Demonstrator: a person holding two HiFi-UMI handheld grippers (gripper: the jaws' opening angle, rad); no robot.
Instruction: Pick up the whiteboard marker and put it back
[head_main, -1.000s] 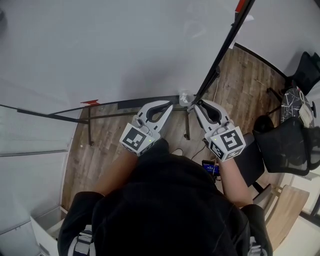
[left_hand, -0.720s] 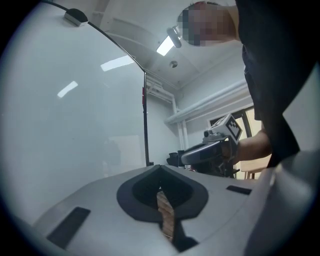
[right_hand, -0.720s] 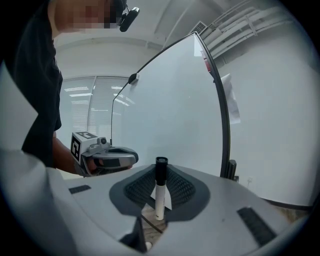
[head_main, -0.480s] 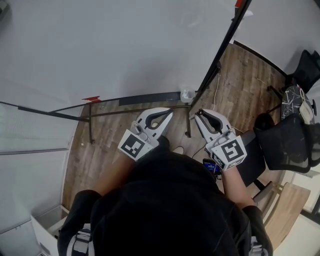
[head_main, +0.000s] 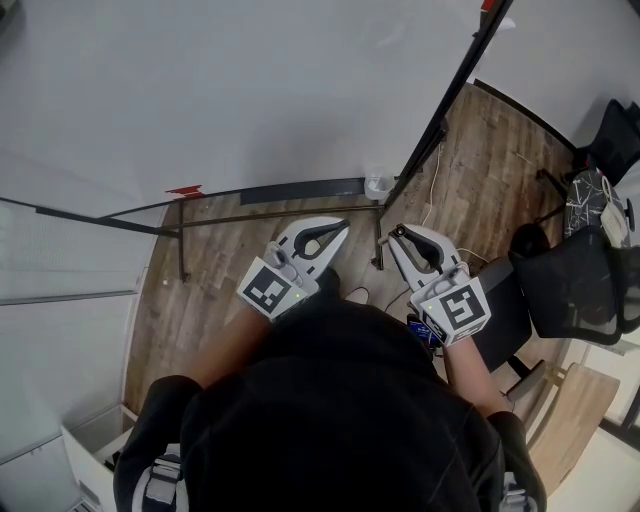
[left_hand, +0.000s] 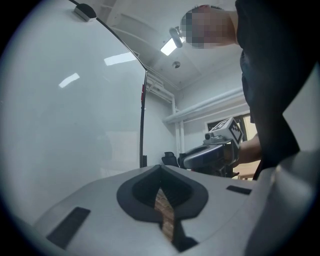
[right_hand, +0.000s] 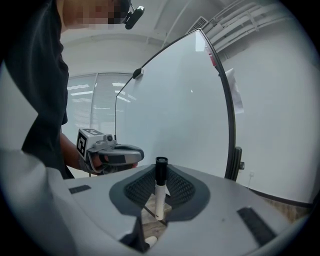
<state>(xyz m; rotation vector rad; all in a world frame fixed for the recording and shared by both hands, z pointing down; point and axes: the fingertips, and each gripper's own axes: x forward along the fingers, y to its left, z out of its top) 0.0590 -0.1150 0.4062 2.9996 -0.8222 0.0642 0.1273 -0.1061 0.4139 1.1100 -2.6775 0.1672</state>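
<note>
While my right gripper (head_main: 400, 235) grasps the white, black-capped whiteboard marker (right_hand: 159, 195) upright and my left gripper (head_main: 341, 228) sits clenched and empty, I fear the thin pinch slipping short of the whiteboard's dark ledge (head_main: 300, 192).

txt: none legible | brands/nos: none | signs/labels: none readable, any view

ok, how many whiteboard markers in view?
1. The whiteboard marker, black cap up, is clamped in the right gripper. A small red thing at the lower edge of the whiteboard is too small to identify; more may be hidden.
</note>
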